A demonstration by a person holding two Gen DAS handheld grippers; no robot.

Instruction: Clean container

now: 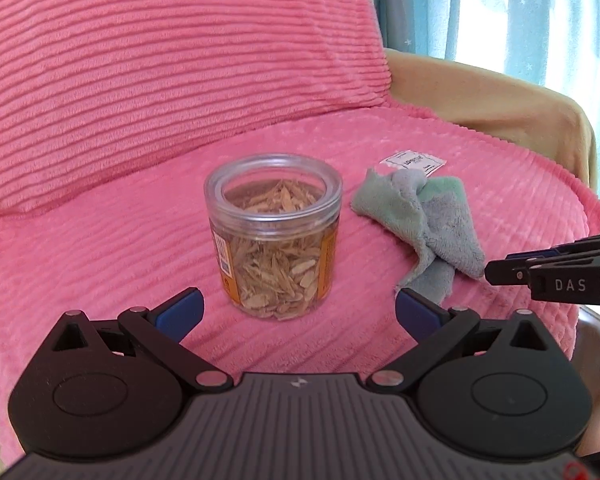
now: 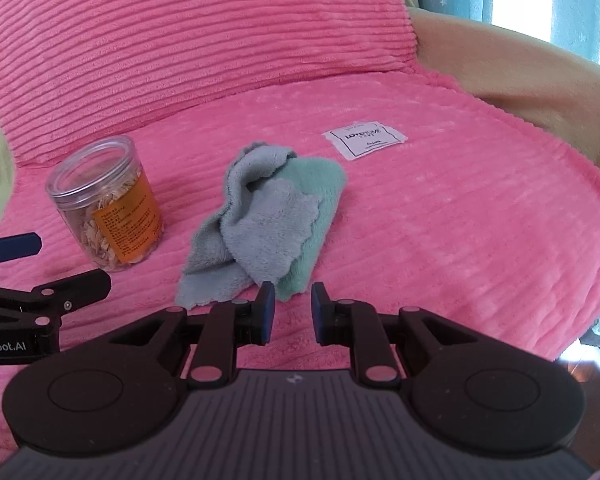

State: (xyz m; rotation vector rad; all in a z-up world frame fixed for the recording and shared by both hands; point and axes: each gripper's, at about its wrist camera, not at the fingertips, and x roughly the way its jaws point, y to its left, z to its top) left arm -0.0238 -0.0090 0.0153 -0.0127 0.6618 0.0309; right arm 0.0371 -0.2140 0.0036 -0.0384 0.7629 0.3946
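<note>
Two claws hover over the pink cushion (image 1: 480,208); the lidless jar (image 1: 274,236) stands upright beside the crumpled cloth (image 2: 268,216); left claw (image 1: 298,310) spread wide before the jar; right claw (image 2: 293,312) released, narrowly parted, near the cloth.

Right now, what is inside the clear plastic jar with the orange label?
The clear plastic jar with the orange label stands open, no lid on it, roughly half full of pale tan dried slices. The label hides part of the contents, and the jar's bottom beneath the slices cannot be seen.
</note>
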